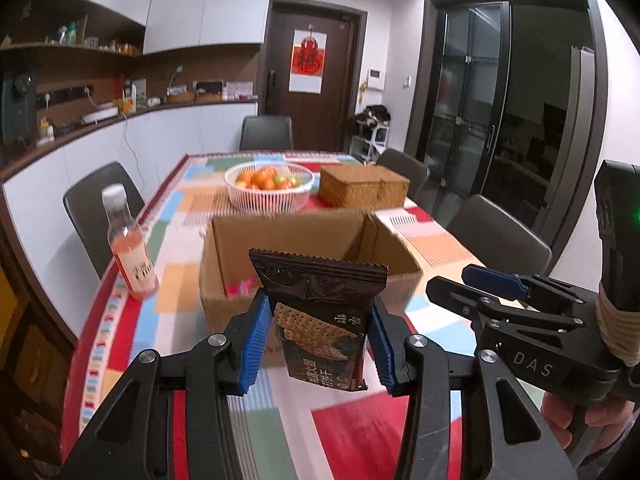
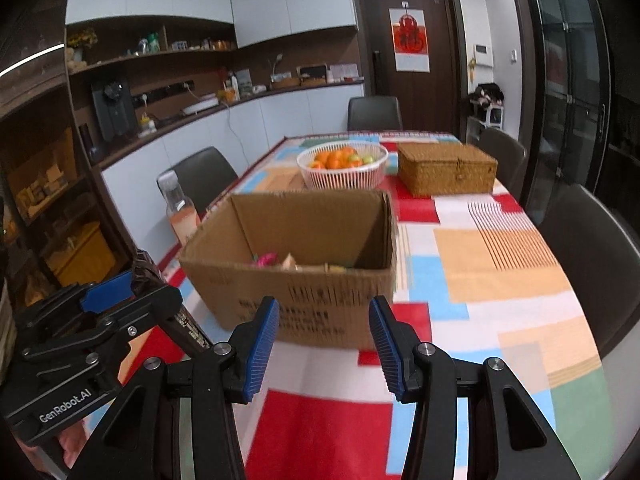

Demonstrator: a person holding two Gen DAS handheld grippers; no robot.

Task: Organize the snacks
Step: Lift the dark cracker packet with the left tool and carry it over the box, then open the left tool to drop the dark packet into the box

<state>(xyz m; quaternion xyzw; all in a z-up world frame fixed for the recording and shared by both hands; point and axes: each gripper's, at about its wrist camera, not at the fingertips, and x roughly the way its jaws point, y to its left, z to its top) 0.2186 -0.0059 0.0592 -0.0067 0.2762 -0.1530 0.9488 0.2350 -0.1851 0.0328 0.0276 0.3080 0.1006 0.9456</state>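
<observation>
My left gripper (image 1: 320,340) is shut on a dark cracker packet (image 1: 322,316), held upright above the table just in front of the open cardboard box (image 1: 308,240). The box (image 2: 296,276) holds a few snacks, among them a pink one (image 2: 266,259). My right gripper (image 2: 324,340) is open and empty, hovering near the box's front wall. It shows at the right of the left wrist view (image 1: 492,280). The left gripper with the packet's edge shows at the left of the right wrist view (image 2: 120,292).
A pink drink bottle (image 1: 130,250) stands left of the box. A white basket of fruit (image 1: 269,186) and a lidded wicker box (image 1: 364,186) sit behind it. Chairs (image 1: 498,236) ring the table with its patterned cloth (image 2: 500,280).
</observation>
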